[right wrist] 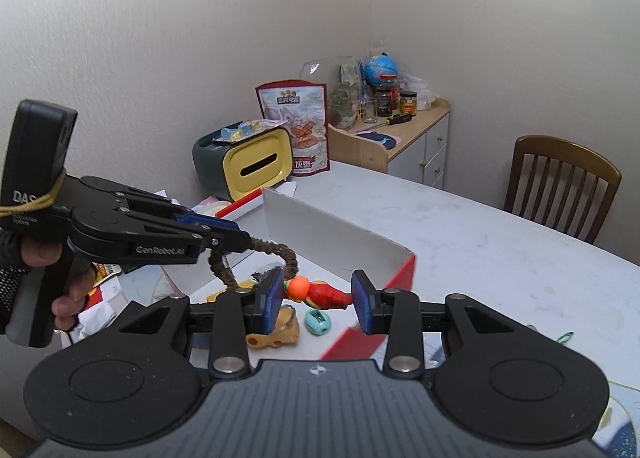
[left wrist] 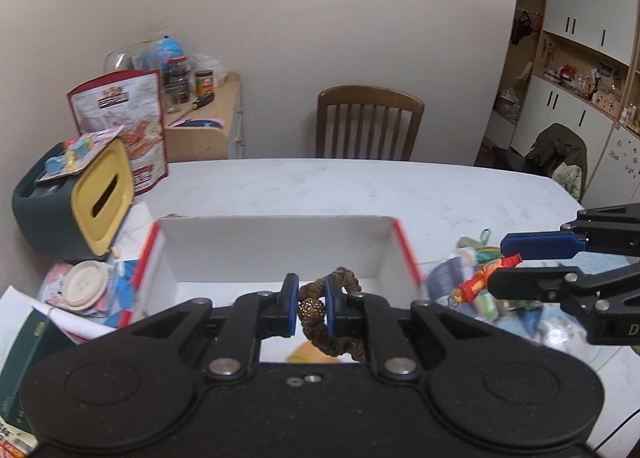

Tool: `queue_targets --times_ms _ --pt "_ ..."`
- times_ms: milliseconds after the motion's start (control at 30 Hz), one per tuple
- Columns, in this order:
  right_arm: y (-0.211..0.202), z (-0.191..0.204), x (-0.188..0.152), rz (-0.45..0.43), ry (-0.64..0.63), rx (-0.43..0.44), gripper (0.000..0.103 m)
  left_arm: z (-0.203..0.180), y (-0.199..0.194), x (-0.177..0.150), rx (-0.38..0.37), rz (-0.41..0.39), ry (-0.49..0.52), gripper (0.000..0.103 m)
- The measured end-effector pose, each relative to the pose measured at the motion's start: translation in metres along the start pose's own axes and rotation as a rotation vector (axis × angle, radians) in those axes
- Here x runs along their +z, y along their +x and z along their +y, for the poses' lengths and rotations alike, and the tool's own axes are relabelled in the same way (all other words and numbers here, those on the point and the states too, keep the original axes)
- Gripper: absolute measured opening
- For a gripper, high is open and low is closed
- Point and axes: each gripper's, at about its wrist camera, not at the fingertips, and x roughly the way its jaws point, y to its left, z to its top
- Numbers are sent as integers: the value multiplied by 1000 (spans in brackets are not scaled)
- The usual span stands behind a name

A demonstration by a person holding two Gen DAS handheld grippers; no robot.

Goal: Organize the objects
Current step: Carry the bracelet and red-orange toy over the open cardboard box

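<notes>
Two items are travelling in your grippers at this moment, and at least two more are already lying inside the white box (right wrist: 344, 234) with the red edges. Left gripper (left wrist: 311, 304): you are pinching a brown fabric hair tie (left wrist: 340, 338) between its fingers, which are pressed nearly together on it, and you are holding it above the open box, so its drop looks close. Right gripper (right wrist: 316, 300): its fingers are clamping an orange-and-red toy figure (right wrist: 320, 294) end to end, part spread to the toy's length, and you are carrying it over the near corner of the same box. Already stowed, as far as the right wrist view is showing: a yellow cheese-shaped piece (right wrist: 276, 334) and a small teal object (right wrist: 318, 322), both resting on the box floor. Still waiting on the bench (left wrist: 360, 186): a loose heap of small colourful things (left wrist: 476, 254) lying just right of the box, blurred in the left wrist view so you cannot be counting them. Papers, a round cream lid (left wrist: 86, 282) and a yellow-fronted tissue holder (left wrist: 102, 198) are sitting left of the box; whether these belong to the job is not clear. Judged progress: you are somewhere in the middle, with two releases pending and the right-hand heap still remaining.
</notes>
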Motion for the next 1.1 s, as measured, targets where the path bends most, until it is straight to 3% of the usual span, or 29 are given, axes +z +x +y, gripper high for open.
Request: queue_targets --times_ms 433,767,1100 --pt "86 25 9 92 -2 -95 36 59 40 0 -8 80 -9 12" --pt "139 33 12 167 -41 -192 36 56 87 6 -33 126 43 12" --pt "172 41 1 241 -88 -222 37 52 129 7 -66 202 76 12"
